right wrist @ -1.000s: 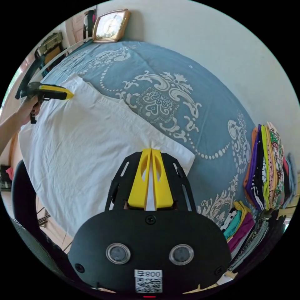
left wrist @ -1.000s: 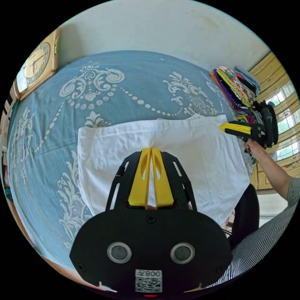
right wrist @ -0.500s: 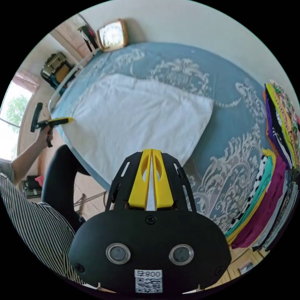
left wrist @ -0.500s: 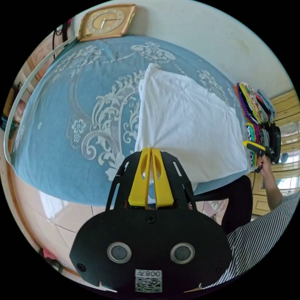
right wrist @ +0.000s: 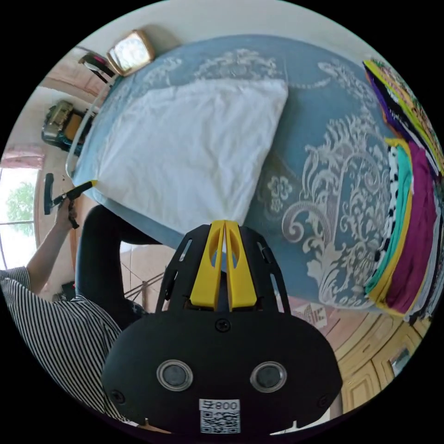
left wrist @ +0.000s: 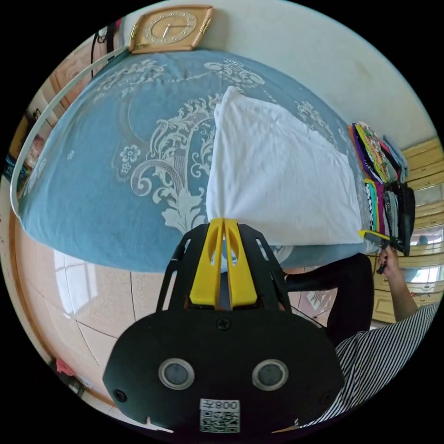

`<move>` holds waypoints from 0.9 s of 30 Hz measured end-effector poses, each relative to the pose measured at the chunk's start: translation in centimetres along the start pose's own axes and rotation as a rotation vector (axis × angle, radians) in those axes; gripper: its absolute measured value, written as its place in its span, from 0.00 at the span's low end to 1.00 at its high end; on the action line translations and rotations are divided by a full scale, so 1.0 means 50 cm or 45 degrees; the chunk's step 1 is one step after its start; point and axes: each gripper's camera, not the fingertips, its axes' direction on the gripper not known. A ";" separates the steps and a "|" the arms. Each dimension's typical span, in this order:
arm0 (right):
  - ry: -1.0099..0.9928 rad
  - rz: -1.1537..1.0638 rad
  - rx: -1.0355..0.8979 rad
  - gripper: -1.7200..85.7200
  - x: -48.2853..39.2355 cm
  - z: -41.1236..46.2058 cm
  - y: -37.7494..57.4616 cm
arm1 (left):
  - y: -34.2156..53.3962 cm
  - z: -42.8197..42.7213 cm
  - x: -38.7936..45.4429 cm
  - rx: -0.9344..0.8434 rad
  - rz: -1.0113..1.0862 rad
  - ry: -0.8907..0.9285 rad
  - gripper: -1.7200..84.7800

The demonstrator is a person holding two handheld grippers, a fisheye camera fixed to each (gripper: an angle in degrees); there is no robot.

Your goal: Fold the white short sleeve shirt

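The blue patterned bedspread is covered near its front edge by the white shirt, drawn nearer that edge than a second ago. Its near corners are clamped by the narrowed left gripper and right gripper, so smoothing is judged finished.

The white short sleeve shirt is matt, faintly creased cloth. It lies on a blue patterned woven bedspread. The beige tiled floor is glossy.

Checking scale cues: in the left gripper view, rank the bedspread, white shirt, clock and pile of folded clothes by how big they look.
1. Bedspread
2. White shirt
3. Clock and pile of folded clothes: they look alike, and fisheye stretch at the edge makes ranking unsure.
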 end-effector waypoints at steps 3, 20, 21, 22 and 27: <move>-0.150 0.115 0.016 0.02 0.080 0.010 0.042 | 0.005 -0.015 0.013 -0.014 -0.097 0.097 0.02; -0.808 0.477 0.246 0.09 0.435 0.135 0.404 | 0.184 -0.082 0.522 0.031 0.190 0.237 0.02; -0.818 0.488 0.245 0.09 0.444 0.143 0.411 | 0.188 -0.079 0.548 0.029 0.210 0.238 0.02; -0.834 0.500 0.239 0.09 0.460 0.160 0.424 | 0.196 -0.072 0.602 0.024 0.249 0.246 0.02; -0.838 0.516 0.180 0.06 0.502 0.216 0.460 | 0.217 -0.034 0.825 -0.002 0.402 0.289 0.02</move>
